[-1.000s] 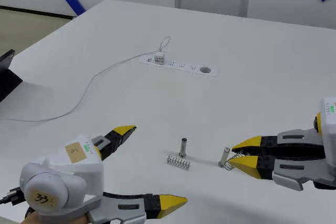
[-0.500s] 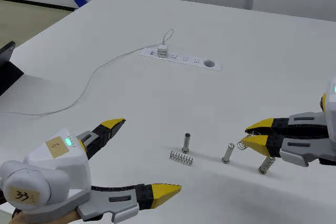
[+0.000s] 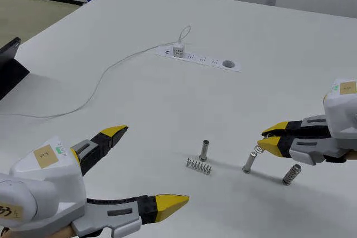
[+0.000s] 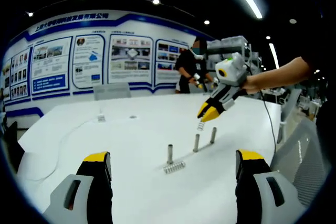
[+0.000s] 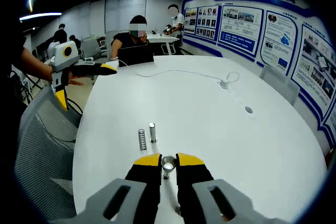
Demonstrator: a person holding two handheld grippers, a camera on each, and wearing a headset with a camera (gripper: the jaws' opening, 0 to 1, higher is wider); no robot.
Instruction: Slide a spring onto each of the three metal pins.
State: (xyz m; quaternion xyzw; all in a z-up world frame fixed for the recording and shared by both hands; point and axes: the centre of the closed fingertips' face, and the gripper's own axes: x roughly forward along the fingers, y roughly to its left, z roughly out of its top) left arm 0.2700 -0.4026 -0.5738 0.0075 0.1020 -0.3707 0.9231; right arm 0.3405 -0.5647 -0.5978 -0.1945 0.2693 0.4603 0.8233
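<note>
Two jaws of my left gripper (image 3: 156,164) stand wide apart and hold nothing, well left of the leftmost pin (image 3: 204,150). One loose spring (image 3: 199,166) lies just in front of this pin. To its right stands a second pin (image 3: 249,161), and my right gripper (image 3: 263,139) pinches a small spring (image 3: 258,149) just above it. Further right, a third pin (image 3: 295,168) carries a fitted spring (image 3: 288,178).

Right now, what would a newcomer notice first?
The right gripper, at the right of the white table, pinches a spring just above the middle pin. The left gripper gapes wide open in the near left corner.
</note>
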